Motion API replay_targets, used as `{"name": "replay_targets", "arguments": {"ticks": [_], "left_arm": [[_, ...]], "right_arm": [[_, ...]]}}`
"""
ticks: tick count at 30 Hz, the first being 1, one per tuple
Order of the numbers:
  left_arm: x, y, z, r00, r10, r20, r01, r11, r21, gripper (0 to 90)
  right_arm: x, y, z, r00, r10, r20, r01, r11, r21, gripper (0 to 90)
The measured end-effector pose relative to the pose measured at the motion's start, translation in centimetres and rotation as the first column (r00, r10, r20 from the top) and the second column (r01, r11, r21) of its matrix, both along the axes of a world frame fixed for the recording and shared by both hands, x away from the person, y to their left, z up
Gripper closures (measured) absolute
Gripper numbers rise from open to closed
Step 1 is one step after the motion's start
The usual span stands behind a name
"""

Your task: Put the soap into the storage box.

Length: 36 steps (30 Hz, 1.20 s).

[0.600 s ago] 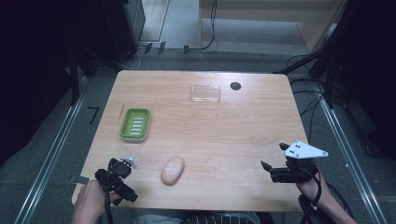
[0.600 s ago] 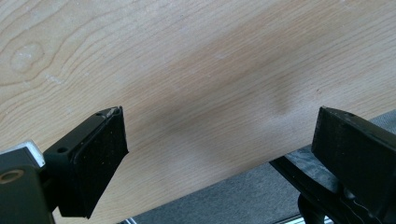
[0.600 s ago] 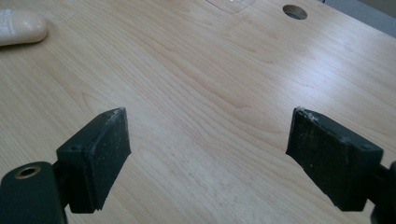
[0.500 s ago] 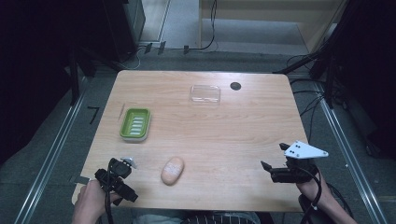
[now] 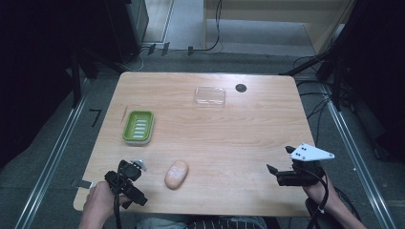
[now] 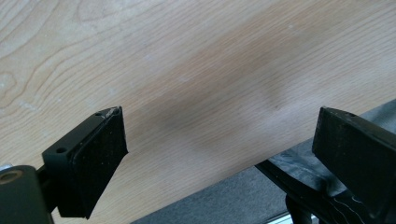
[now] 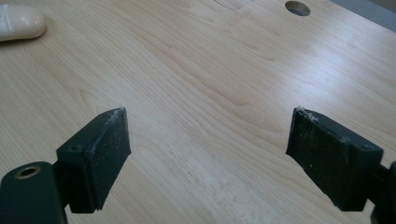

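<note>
soap bar (image 5: 176, 174) near left gripper (image 5: 125, 177), fingers apart

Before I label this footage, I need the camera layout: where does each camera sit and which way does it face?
High view: fixed above the person's side, looking forward and down on the table; both hands, left claw and right claw show.
Left gripper view: rides the left claw, facing bare wood and the table's edge; its open jaws show.
Right gripper view: rides the right claw, facing across the table; its open jaws show.
High and right gripper views share the soap bar and the round hole.
</note>
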<state>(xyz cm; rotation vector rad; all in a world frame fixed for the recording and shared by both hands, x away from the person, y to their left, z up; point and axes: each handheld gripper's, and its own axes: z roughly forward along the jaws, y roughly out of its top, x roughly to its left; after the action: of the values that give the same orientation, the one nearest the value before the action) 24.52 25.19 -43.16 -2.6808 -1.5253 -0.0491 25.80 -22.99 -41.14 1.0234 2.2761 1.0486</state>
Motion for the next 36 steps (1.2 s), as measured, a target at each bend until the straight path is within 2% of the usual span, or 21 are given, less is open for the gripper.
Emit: {"name": "replay_targets", "arguments": {"ticks": [7,14,16,21,22,29,34,36], "left_arm": [[-0.1,-0.7,0.6,0.9999,-0.008,-0.007,0.008,0.9999,-0.011,3.3],[-0.2,-1.8,1.3,0.9996,-0.029,-0.003,0.029,0.9988,-0.04,3.1],[-0.2,-2.0,1.4,0.9992,-0.038,-0.014,0.038,0.9983,-0.044,3.1],[-0.1,-2.5,1.4,0.9984,-0.047,-0.03,0.046,0.9981,-0.04,3.2],[-0.1,-2.6,1.5,0.9979,-0.052,-0.038,0.051,0.9983,-0.029,3.2],[0.2,-3.3,1.7,0.9977,-0.053,-0.043,0.052,0.9983,-0.025,3.2],[0.5,-4.1,1.5,0.9955,-0.067,-0.067,0.066,0.9976,-0.019,3.3],[0.6,-4.4,1.5,0.9952,-0.075,-0.062,0.075,0.9971,-0.016,3.3]], "right_arm": [[0.0,0.1,0.1,1.0,0.008,0.004,-0.008,1.0,-0.004,13.3],[-0.1,0.4,0.2,0.9999,0.016,0.007,-0.016,1.0,-0.006,13.3],[-0.1,0.6,0.2,0.9998,0.016,0.006,-0.016,1.0,-0.007,13.3],[0.1,1.0,0.3,0.9996,0.028,0.003,-0.028,0.999,-0.019,13.3],[0.1,1.1,0.3,0.9996,0.029,0.005,-0.029,0.999,-0.022,13.4],[0.2,1.2,0.3,0.9996,0.029,0.003,-0.029,0.999,-0.022,13.3],[0.2,1.3,0.3,0.9995,0.033,0.004,-0.033,0.999,-0.022,13.3],[0.2,1.2,0.3,0.9995,0.03,0.005,-0.03,0.999,-0.022,13.3]]}}
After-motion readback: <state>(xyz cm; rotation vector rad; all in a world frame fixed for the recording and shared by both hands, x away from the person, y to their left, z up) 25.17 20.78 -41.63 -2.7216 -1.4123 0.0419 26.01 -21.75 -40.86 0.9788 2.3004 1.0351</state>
